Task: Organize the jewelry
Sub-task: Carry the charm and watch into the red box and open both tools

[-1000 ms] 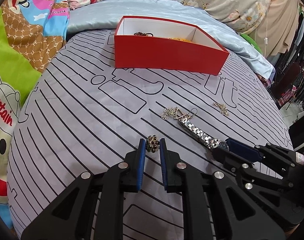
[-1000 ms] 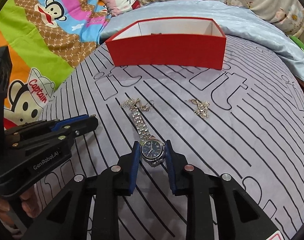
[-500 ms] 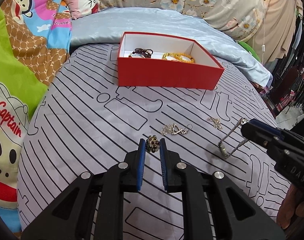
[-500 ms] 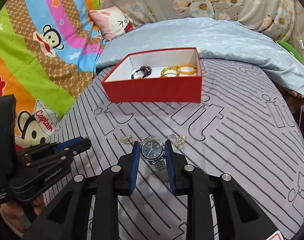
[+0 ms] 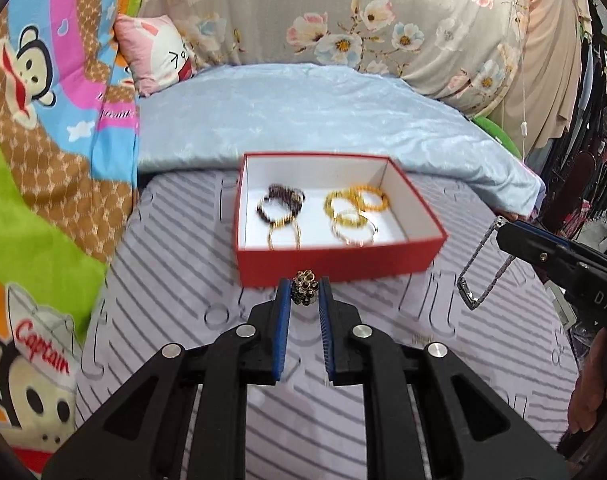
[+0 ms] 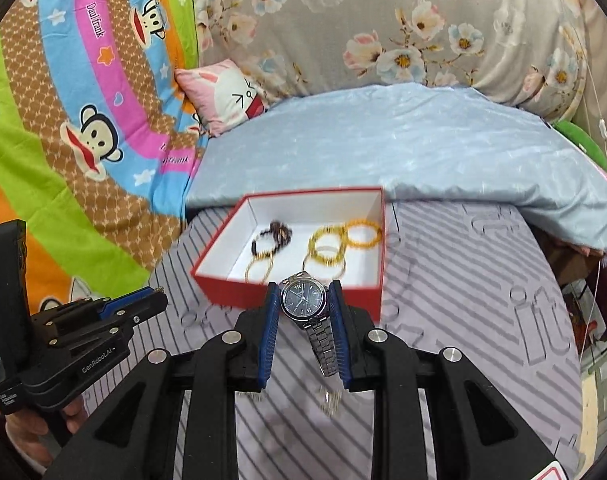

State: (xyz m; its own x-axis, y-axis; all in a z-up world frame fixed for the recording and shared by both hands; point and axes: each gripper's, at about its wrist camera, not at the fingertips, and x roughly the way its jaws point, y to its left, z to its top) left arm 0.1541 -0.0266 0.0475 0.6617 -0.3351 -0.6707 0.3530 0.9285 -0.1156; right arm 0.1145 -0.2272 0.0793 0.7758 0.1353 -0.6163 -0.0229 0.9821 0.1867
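Note:
My left gripper is shut on a dark beaded flower ring and holds it in the air in front of the red box. My right gripper is shut on a silver watch with a dark blue dial; its metal band hangs down. The watch band also shows at the right of the left wrist view. The open red box has a white inside and holds a dark bead bracelet and several amber and gold bracelets.
The box stands on a grey striped sheet. A pale blue quilt lies behind it, a pink pillow and a bright monkey blanket to the left. Small gold jewelry pieces lie on the sheet below my right gripper.
Both grippers have lifted off the sheet with their pieces and moved toward the red box. The watch has left the sheet and its band now hangs free.

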